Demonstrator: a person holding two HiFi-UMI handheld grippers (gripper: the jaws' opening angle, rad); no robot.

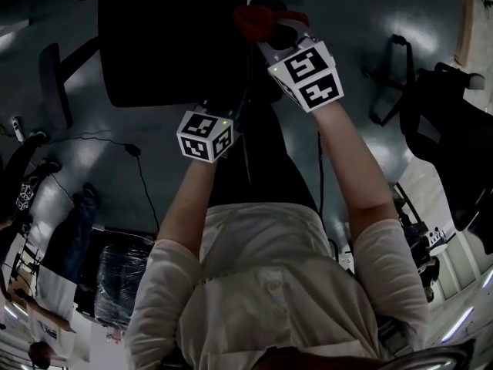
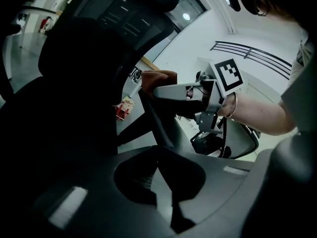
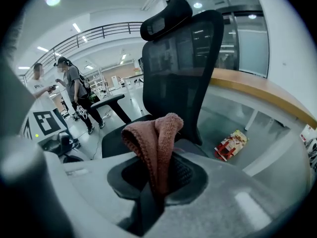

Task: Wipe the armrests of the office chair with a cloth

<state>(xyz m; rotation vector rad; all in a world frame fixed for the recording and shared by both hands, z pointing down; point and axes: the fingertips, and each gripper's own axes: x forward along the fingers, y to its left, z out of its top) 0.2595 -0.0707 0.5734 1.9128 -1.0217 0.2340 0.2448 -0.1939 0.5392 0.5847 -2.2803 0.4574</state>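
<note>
The black office chair (image 1: 166,45) stands in front of me, its mesh back (image 3: 183,58) upright in the right gripper view. My right gripper (image 1: 268,35) is shut on a reddish knitted cloth (image 3: 154,142), which bunches up out of the jaws right over the chair's right armrest (image 3: 190,147). In the left gripper view the cloth (image 2: 159,77) sits at the right gripper's tip (image 2: 166,89), on top of the armrest and its post (image 2: 154,120). My left gripper (image 2: 159,175) hovers low beside the seat, jaws together and holding nothing. The other armrest (image 1: 52,83) is at the far left.
A red snack packet (image 3: 230,145) lies on the floor beside a curved wooden-topped desk (image 3: 257,90). Another dark chair (image 1: 443,122) and a chair base (image 1: 389,75) stand to the right. Two people (image 3: 74,95) stand beyond the chair. Cables (image 1: 139,168) trail across the floor.
</note>
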